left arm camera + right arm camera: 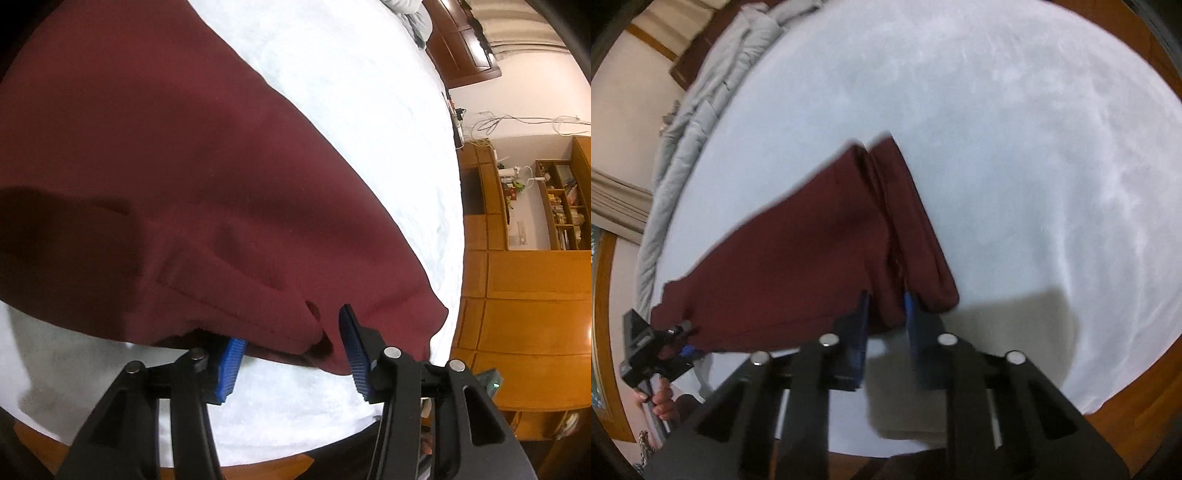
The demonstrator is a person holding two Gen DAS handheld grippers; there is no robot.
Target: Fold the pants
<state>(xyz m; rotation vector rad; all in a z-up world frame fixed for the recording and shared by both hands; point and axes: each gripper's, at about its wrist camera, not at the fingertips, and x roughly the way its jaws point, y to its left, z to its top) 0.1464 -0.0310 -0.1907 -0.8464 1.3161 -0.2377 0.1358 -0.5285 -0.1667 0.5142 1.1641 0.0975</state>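
White bedding (369, 129) covers the wide bed that carries everything, with a wooden frame showing along its near edge. Maroon pants (192, 177) are lifted by their near end above the sheet, the rest of the cloth sloping away toward the middle of the bed; in the right wrist view the pants (798, 258) show two legs side by side, their far ends well short of the far edge.

At one near corner of the garment the left gripper (291, 350) has its blue pads set apart, with a fold of the waist end lying between them and one pad tucked under the cloth; I cannot tell whether they press on it. From the other side this left gripper (685, 345) sits at the fabric's corner, held by a hand (663, 400).

Close by the other near corner, the right gripper (886, 325) has its pads slightly parted on either side of a bunched fold of maroon cloth.

A grey quilt (701, 110) lies heaped along the bed's far left edge. Wooden cabinets (517, 295) and shelves (561, 206) stand beyond the bed.
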